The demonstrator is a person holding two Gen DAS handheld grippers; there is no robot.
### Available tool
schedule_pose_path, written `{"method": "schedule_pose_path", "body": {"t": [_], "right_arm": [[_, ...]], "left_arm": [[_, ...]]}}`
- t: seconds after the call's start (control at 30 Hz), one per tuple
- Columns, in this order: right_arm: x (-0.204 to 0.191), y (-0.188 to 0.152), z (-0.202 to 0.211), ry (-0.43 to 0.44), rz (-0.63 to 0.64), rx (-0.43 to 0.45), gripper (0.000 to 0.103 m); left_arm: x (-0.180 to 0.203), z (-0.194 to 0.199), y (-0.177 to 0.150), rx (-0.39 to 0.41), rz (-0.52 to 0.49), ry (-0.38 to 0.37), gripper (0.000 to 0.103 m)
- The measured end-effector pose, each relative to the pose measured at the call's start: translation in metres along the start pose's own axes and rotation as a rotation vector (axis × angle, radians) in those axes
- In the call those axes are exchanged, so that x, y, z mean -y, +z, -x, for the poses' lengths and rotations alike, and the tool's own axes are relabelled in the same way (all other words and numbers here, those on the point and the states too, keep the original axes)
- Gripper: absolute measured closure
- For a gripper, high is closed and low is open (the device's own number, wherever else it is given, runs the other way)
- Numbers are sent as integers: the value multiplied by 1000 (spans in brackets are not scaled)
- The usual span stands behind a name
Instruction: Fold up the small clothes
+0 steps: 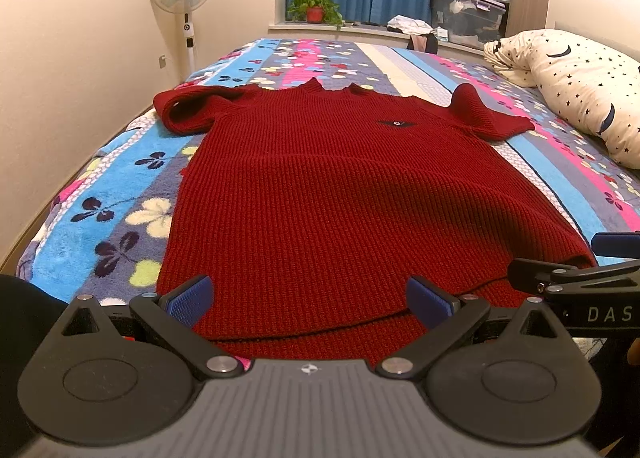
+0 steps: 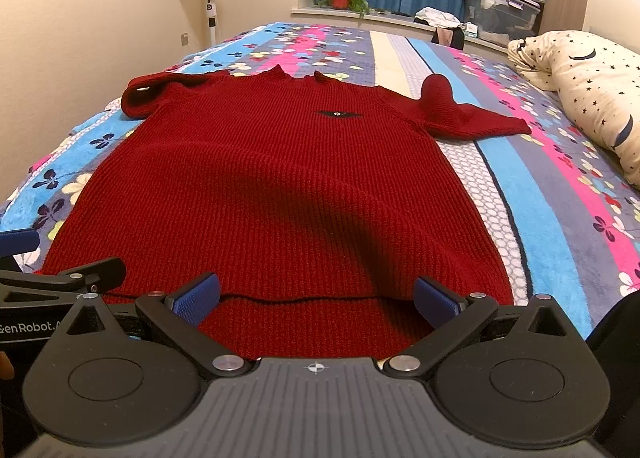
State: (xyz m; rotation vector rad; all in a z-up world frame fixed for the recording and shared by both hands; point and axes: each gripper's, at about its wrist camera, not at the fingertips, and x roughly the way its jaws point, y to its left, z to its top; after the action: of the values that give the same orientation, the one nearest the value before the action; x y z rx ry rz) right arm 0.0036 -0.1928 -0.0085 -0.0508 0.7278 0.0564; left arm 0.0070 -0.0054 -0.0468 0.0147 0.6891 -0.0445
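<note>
Left gripper (image 1: 309,298) and right gripper (image 2: 316,298) both spread wide, holding nothing, at the hem. Red knitted sweater (image 1: 340,186) flat on the flowered bed (image 1: 120,194), neck toward the far end.

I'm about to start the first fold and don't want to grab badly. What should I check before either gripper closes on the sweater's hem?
1. Left gripper open: ok, fingers spread wide over the hem.
2. Right gripper open: ok, fingers spread the same way.
3. Sweater flat, front up: ok for the body, with the logo showing.
4. Sleeves flat: not ok, the left sleeve is bunched and the right sleeve humps up.
5. Hem edge straight: ok, though a lower layer shows past the front edge.
6. Grippers apart from each other: ok, side by side with no contact seen.
</note>
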Motion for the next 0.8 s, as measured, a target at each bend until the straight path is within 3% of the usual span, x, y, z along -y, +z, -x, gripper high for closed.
{"method": "schedule_pose_path", "body": {"t": [0.8], "right_arm": [[-1,3,1,1,-1,-1,1]], "left_arm": [[0,0,-1,1,-5,1,0]]}}
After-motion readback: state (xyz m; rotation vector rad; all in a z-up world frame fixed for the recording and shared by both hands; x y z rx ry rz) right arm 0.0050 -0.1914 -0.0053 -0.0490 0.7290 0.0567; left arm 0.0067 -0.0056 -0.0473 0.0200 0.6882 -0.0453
